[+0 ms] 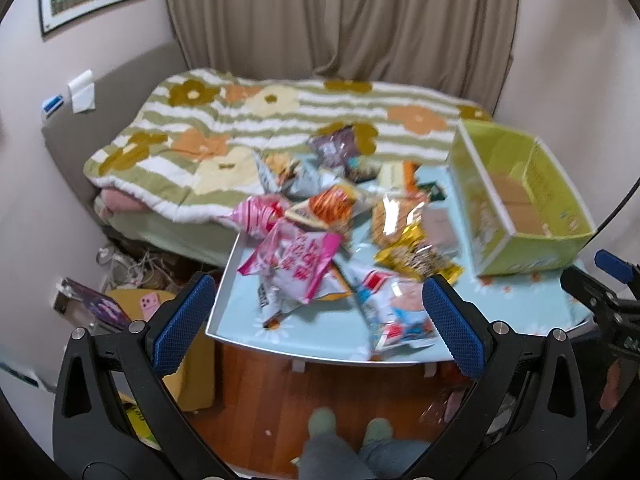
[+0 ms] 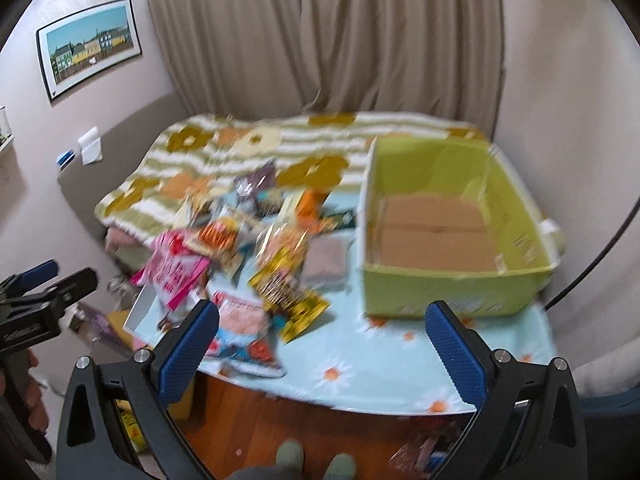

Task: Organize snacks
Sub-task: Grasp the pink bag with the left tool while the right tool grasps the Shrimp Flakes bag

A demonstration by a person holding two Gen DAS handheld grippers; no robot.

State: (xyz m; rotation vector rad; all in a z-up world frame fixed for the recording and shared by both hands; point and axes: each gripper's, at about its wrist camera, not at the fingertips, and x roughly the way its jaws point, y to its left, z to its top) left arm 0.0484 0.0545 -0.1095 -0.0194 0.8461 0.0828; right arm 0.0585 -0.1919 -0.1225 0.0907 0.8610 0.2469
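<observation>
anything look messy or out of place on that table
Yes: the snack packets lie in a loose overlapping heap on the table, one pink bag hanging over its edge, while the green box beside them holds none.

A bedroom in a home: a bed under a green-and-white striped quilt with orange and mustard flowers (image 1: 256, 120) fills the room at 12 o'clock; long beige curtains (image 1: 340, 16) hang behind it; a framed print of coloured houses (image 2: 90, 46) hangs on the pale wall at 10 o'clock; a low table with a light-blue daisy-print cloth (image 2: 380, 352) stands on a wooden floor (image 1: 280, 396).
</observation>
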